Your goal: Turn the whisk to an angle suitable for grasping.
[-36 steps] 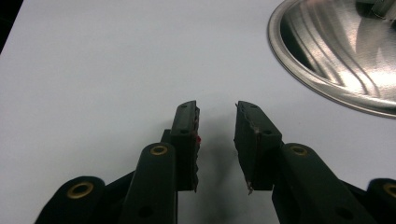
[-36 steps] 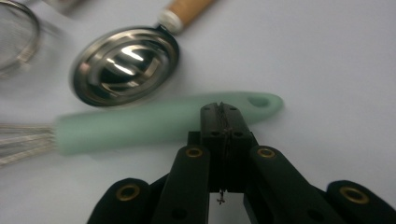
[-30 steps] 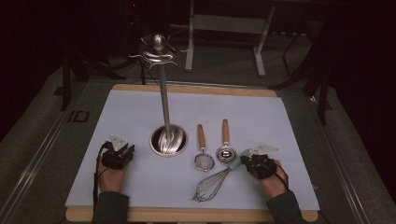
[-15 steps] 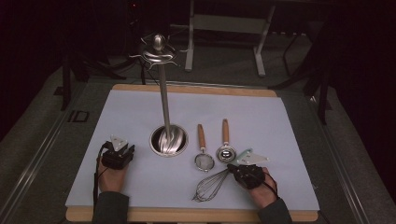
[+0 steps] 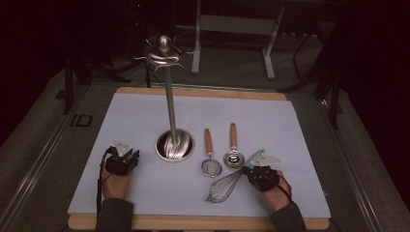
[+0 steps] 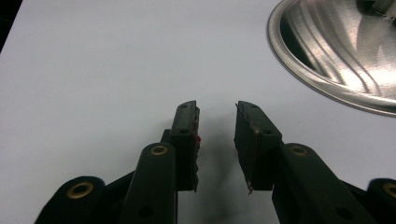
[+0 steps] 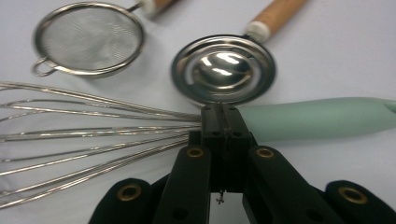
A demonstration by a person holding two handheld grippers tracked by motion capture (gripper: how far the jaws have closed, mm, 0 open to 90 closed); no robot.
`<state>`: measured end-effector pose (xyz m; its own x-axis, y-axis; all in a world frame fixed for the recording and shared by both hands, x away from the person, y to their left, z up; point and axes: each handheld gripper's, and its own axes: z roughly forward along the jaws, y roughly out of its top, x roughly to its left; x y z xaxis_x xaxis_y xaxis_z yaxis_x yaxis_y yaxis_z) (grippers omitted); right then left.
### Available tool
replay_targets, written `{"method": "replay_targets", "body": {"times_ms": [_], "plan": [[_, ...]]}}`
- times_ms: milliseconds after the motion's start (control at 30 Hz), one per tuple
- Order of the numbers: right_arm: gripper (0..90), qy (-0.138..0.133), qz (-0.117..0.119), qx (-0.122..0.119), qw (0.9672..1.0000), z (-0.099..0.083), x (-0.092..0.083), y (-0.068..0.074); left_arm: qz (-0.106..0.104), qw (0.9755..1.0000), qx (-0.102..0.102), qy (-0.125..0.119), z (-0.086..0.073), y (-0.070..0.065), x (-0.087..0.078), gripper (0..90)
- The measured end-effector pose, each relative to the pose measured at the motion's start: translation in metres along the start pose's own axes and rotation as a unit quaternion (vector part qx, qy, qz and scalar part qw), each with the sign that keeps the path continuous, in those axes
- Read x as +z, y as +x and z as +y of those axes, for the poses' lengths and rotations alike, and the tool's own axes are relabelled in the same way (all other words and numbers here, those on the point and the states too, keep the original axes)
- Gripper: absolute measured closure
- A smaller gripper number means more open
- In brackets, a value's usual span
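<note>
Jaws first, from the high view: both grippers rest near the worktop's (image 5: 145,111) front edge, the left gripper (image 5: 126,155) beside a steel utensil stand (image 5: 170,104), the right gripper (image 5: 247,170) at a whisk (image 5: 223,186). Left gripper view: jaws released, holding nothing, with the stand's base (image 6: 336,51) ahead. Right gripper view: jaws pressed together above the whisk where wires meet the green handle (image 7: 317,119); whether they pinch it, I cannot tell. Nearby lie a strainer (image 7: 88,39) and a scoop (image 7: 223,69) (wooden-handled). No tool hangs on the stand yet.

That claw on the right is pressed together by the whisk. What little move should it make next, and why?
Probably open a little and slide forward. The right claw looks shut just short of the whisk, where the wires meet the green handle, with nothing between its jaws, so it cannot lift it yet.
</note>
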<state>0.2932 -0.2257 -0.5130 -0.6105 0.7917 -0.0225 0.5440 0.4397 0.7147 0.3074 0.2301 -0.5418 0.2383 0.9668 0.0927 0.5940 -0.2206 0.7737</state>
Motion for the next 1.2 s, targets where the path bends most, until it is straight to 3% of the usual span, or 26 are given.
{"method": "replay_targets", "body": {"times_ms": [367, 567, 600, 633, 700, 733, 800, 933, 1067, 1200], "plan": [[90.0, 0.01, -0.024, 0.029, 0.9993, 0.008, 0.01, -0.031, 0.0, 1.0, 0.0, 0.001, 0.0, 0.0, 0.0, 69.8], [90.0, 0.017, -0.052, 0.041, 0.9976, 0.017, 0.014, -0.049, -0.001, 1.0, 0.0, 0.001, 0.0, 0.0, 0.0, 69.8], [88.9, 0.016, -0.061, 0.058, 0.9963, 0.02, 0.013, -0.057, -0.001, 1.0, -0.001, 0.001, 0.0, 0.0, 0.0, 69.7], [88.9, 0.016, -0.061, 0.058, 0.9963, 0.02, 0.013, -0.057, -0.001, 1.0, -0.001, 0.001, 0.0, 0.0, 0.0, 69.7], [72.8, -0.001, -0.049, 0.096, 0.9942, 0.022, 0.009, -0.07, 0.0, 1.0, -0.001, 0.001, 0.0, 0.0, 0.0, 69.6], [72.8, -0.001, -0.049, 0.096, 0.9942, 0.022, 0.009, -0.07, 0.0, 1.0, 0.0, 0.002, 0.0, 0.0, 0.0, 69.5], [56.9, -0.002, -0.047, 0.116, 0.9921, 0.025, 0.009, -0.075, 0.0, 1.0, 0.0, 0.002, 0.0, 0.0, 0.0, 69.3], [49.5, 0.004, -0.044, 0.136, 0.9897, 0.027, 0.015, -0.077, 0.001, 1.0, 0.0, 0.002, 0.0, 0.0, 0.0, 68.9], [39.9, 0.006, -0.041, 0.187, 0.9814, 0.027, 0.026, -0.08, 0.001, 1.0, -0.001, 0.002, 0.0, 0.0, 0.0, 68.4], [35.6, 0.012, -0.052, 0.214, 0.9754, 0.027, 0.035, -0.082, 0.0, 1.0, -0.002, 0.003, 0.0, 0.0, 0.0, 68.3]]}}
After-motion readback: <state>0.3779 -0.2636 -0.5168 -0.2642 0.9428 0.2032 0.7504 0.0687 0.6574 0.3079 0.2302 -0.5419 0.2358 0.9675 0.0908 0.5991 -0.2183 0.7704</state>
